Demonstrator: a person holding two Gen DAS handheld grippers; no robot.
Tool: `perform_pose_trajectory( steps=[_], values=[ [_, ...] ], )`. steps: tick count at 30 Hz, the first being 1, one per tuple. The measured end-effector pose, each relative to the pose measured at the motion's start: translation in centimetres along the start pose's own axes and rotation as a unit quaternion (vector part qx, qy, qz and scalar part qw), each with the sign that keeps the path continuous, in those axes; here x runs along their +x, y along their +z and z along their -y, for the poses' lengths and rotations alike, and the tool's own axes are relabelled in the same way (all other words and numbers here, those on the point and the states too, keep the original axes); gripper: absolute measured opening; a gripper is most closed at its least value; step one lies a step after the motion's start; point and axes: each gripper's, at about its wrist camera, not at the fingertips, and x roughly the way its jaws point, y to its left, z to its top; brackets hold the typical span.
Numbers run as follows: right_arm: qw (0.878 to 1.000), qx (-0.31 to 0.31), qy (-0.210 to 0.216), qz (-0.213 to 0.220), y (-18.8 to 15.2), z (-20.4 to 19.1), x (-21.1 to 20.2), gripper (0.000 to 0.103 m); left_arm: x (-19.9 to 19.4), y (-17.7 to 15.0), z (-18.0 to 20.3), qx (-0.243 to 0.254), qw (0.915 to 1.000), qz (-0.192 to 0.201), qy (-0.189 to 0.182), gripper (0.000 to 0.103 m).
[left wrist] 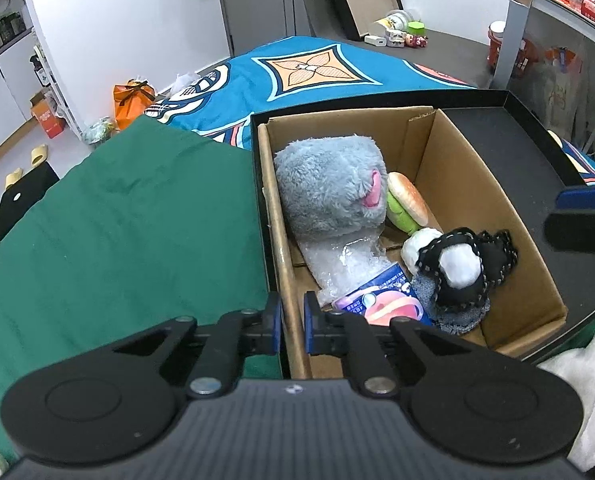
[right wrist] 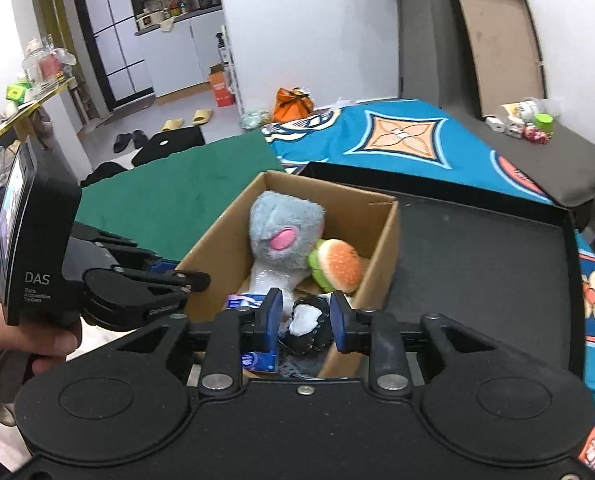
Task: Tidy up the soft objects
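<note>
Only the right wrist view shows us the hand [right wrist: 13, 320] at 9 o'clock. Left gripper [left wrist: 292, 322] clenched on cardboard box [left wrist: 281, 240] wall; right gripper [right wrist: 304, 316] released above the toys [right wrist: 329, 266] inside.

free: black tray [right wrist: 477, 264] right half — blocked: cardboard box [right wrist: 381, 248] full

the cardboard box [left wrist: 437, 184] sits in the left part of a shallow tray [left wrist: 537, 184] on the cloth [left wrist: 117, 220], holding a plush toy [left wrist: 329, 188] at its far left, a burger toy [left wrist: 407, 202] beside it and a small doll [left wrist: 457, 264] nearer.
</note>
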Motion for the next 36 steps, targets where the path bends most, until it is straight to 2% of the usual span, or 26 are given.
perform_pose_trajectory(
  steps=[10, 16, 19, 21, 24, 29, 33, 36],
  values=[
    [1.000, 0.006, -0.029, 0.011, -0.3, 1.4, -2.0, 0.027, -0.5, 0.4, 0.0, -0.014, 0.9999, 0.003, 0.006, 0.010],
    [0.999, 0.013, -0.047, 0.011, -0.7, 2.5, -3.0, 0.041, -0.8, 1.1, 0.4, -0.025, 0.9996, -0.007, 0.013, 0.012],
    [0.998, 0.025, -0.056, 0.012, -0.8, 3.7, -3.7, 0.045, -1.3, 1.4, 0.9, -0.016, 0.9996, -0.010, 0.019, 0.014],
    [0.997, 0.037, -0.062, 0.012, -1.0, 4.5, -4.3, 0.051, -1.8, 1.6, 1.1, -0.011, 0.9996, -0.014, 0.021, 0.015],
    [0.996, 0.051, -0.071, 0.017, -1.3, 5.7, -5.3, 0.060, -2.7, 2.0, 1.1, -0.016, 0.9996, -0.016, 0.014, 0.022],
    [0.994, 0.071, -0.080, 0.028, -1.7, 7.4, -7.0, 0.074, -4.8, 2.9, 2.0, -0.016, 0.9998, -0.007, 0.004, 0.049],
    [0.992, 0.082, -0.088, 0.040, -2.1, 8.4, -8.6, 0.085, -6.3, 3.6, 3.0, -0.019, 0.9998, -0.001, -0.004, 0.060],
    [0.991, 0.103, -0.083, 0.036, -2.3, 9.5, -9.3, 0.089, -7.6, 4.0, 3.7, -0.019, 0.9998, 0.004, -0.005, 0.066]
  ],
)
